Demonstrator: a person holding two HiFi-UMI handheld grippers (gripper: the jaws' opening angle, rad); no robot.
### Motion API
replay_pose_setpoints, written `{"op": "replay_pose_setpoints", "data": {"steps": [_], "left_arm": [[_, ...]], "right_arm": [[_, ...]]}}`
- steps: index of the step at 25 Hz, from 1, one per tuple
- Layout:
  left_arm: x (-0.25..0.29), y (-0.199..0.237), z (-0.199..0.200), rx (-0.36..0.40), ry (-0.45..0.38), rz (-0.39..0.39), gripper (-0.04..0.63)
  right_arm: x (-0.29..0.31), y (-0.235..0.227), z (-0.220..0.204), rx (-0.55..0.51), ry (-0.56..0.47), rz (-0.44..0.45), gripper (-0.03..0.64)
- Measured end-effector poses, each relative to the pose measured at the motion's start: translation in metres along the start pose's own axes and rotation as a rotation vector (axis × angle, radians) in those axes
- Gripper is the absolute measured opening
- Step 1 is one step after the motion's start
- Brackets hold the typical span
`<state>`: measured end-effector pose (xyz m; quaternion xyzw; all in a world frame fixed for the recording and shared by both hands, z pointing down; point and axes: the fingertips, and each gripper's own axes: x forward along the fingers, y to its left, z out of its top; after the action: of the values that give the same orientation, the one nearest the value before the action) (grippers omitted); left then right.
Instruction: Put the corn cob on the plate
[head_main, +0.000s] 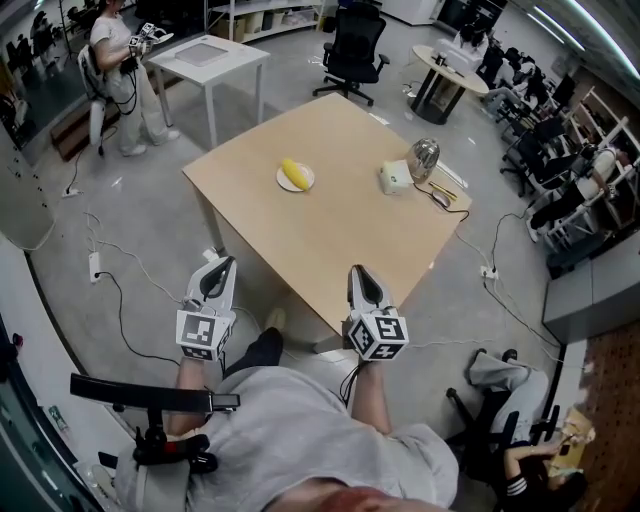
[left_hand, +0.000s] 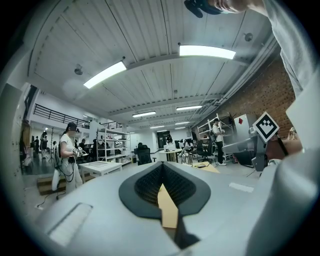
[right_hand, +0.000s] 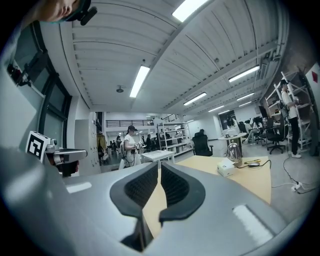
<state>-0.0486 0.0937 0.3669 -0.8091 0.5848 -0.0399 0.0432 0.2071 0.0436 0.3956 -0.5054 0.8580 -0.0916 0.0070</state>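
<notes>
**Corn cob lying on the plate; both your claws are hanging empty near the counter's edge.**

Head view: only here is the corn cob (head_main: 293, 172) showing, lying on the white plate (head_main: 304, 185) mid-counter (head_main: 330, 235), well apart from your left claw (head_main: 225, 263) and right claw (head_main: 358, 271). Left gripper view: your left claw is sitting closed, tips meeting on nothing, with a square black-and-white marker (left_hand: 265, 126) facing you. Right gripper view: your jaws are resting at a thin slit, empty, with a white box (right_hand: 225, 169) and metal kettle (right_hand: 233, 151) showing side-on.

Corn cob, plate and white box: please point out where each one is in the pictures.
corn cob (head_main: 293, 172): head view, middle of the yellow cob.
plate (head_main: 309, 181): head view, bare right rim.
white box (head_main: 395, 178): head view, its top face.
</notes>
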Motion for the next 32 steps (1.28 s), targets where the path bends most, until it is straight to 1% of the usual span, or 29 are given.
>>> {"op": "replay_pose_setpoints", "data": {"steps": [5,26,32], "left_arm": [[-0.003,-0.003,0.001,0.004,-0.006,-0.001,0.020],[-0.015,-0.011,0.018,0.028,-0.027,0.002,0.020],[-0.015,-0.012,0.016,0.028,-0.032,0.001,0.020]], "right_arm": [[-0.007,-0.002,0.003,0.000,-0.021,-0.012,0.008],[-0.026,0.003,0.005,-0.004,-0.034,0.005,0.006],[-0.026,0.001,0.006,-0.011,-0.040,0.004,0.006]]}}
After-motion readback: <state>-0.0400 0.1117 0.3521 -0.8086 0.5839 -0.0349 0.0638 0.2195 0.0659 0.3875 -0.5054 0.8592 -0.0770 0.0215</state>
